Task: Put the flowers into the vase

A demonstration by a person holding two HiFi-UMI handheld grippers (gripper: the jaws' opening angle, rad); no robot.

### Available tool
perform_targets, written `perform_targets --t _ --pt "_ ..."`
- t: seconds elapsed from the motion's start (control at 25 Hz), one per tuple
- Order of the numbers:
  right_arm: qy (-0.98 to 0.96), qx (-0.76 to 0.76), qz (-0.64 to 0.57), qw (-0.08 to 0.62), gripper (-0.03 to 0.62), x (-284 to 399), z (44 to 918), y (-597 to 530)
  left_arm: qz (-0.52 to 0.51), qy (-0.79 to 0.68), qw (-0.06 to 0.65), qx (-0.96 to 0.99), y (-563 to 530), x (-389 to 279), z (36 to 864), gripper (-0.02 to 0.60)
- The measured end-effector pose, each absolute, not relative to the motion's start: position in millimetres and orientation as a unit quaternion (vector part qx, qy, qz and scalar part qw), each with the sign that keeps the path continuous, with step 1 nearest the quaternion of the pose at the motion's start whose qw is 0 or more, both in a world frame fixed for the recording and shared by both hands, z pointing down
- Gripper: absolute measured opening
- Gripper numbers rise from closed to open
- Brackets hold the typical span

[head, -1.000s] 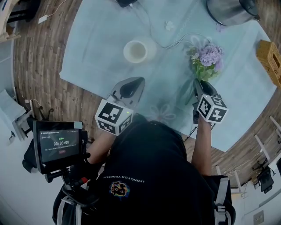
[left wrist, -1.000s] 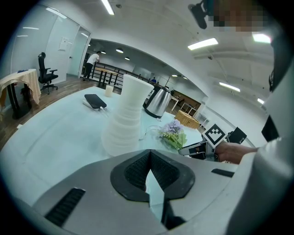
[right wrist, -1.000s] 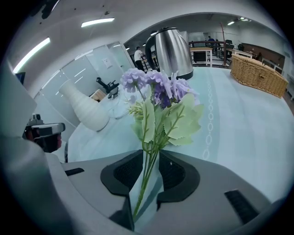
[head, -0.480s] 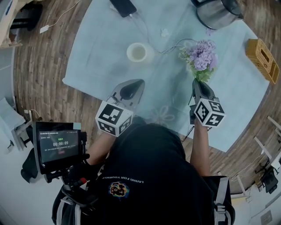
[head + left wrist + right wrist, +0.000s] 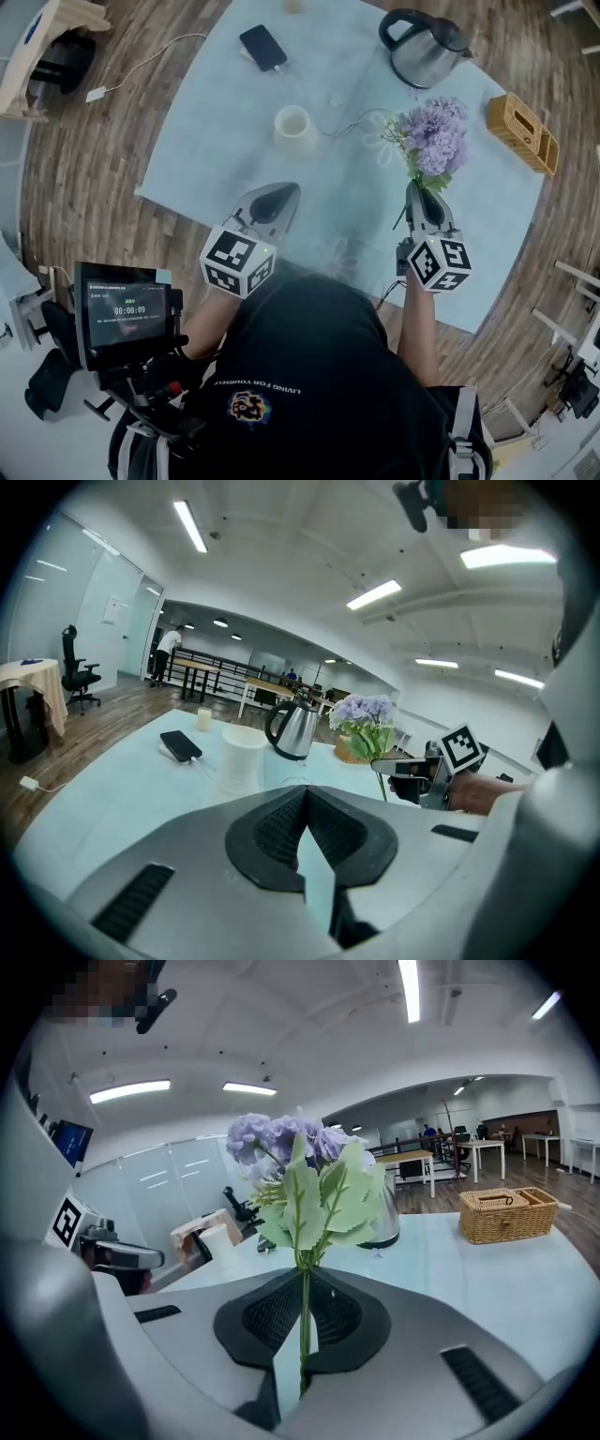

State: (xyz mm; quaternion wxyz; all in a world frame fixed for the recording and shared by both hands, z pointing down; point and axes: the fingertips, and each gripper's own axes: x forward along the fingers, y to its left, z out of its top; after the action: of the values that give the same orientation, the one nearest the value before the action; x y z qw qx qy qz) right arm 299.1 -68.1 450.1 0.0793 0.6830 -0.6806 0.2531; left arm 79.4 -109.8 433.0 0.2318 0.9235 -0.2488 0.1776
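While the right gripper (image 5: 417, 190), its jaws just closed, pinches the flowers (image 5: 433, 138) by their stems at the right, the vase (image 5: 292, 130) stands to their left and the left gripper (image 5: 280, 191) has jaws together, empty.

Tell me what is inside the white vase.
Head view: the white vase shows only a pale interior, no stems above its rim; its bottom is too small to make out. The flowers are outside it, their stem in the right gripper, whose jaws just closed on it.
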Motion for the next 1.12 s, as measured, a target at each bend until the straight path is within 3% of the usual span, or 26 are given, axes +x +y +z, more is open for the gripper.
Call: perform_targets --t 0.68,1.12 --pt "-0.67 0.707 0.221 0.057 0.031 312.5 422.8 -67.5 0.149 -0.233 0.201 0.94 -124.2 95.4 415.8 0.009" --pt "-0.701 0.697 0.152 0.001 0.031 307.0 378.6 -76.3 0.144 -0.232 0.195 0.942 -127.5 92.9 411.1 0.009"
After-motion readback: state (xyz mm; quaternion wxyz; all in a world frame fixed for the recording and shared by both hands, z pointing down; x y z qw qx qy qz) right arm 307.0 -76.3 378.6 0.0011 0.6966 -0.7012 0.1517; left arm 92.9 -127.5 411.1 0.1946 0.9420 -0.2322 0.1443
